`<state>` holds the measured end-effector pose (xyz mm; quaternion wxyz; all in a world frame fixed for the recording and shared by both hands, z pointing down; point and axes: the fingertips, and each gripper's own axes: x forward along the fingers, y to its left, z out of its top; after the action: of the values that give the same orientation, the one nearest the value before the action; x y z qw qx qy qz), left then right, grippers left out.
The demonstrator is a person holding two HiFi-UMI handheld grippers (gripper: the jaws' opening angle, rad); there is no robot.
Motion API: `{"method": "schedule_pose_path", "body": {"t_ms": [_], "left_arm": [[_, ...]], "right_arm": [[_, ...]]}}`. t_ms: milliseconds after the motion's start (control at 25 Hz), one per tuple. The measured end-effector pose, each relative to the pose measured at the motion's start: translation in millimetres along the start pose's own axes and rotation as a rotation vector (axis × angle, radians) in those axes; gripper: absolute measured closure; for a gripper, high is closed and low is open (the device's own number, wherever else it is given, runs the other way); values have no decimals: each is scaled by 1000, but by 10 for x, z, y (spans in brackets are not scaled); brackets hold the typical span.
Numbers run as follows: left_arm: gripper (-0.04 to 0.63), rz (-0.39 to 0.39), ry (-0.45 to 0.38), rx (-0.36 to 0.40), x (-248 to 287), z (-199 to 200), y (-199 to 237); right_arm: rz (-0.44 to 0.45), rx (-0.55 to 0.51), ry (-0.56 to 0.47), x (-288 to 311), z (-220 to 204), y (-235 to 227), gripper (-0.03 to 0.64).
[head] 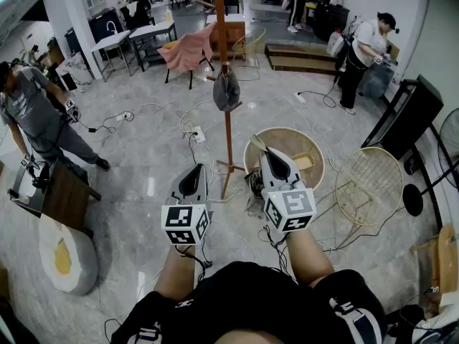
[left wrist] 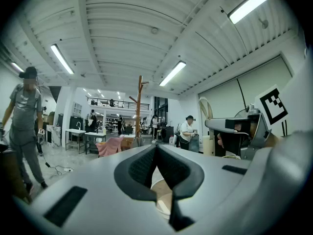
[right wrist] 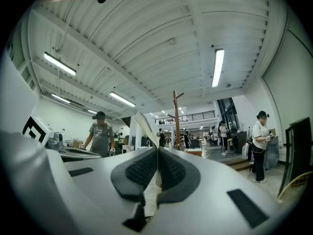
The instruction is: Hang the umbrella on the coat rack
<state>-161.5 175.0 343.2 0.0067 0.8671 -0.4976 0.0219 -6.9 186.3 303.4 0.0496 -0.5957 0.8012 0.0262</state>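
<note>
A wooden coat rack stands on the floor just ahead, with a dark grey bag hanging from it. The pole also shows in the left gripper view and the right gripper view. My right gripper is shut on a pale strip that sticks up out of its jaws. A dark bundle lies under that gripper near the rack's foot; I cannot tell whether it is the umbrella. My left gripper is shut with nothing between its pads, level with the right one.
A round woven basket sits right of the rack, a round wire frame beyond it. Cables trail over the floor. A person stands at the left by a wooden bench; another person is far right.
</note>
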Motion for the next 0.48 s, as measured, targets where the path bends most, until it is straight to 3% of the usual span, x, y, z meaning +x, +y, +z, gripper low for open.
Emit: {"method": "schedule_pose_path", "body": {"t_ms": [480], "left_arm": [[578,-41,5,-1,-79,-41,82]], "right_arm": [[-37,4,-4,-32,-18,121,601]]}}
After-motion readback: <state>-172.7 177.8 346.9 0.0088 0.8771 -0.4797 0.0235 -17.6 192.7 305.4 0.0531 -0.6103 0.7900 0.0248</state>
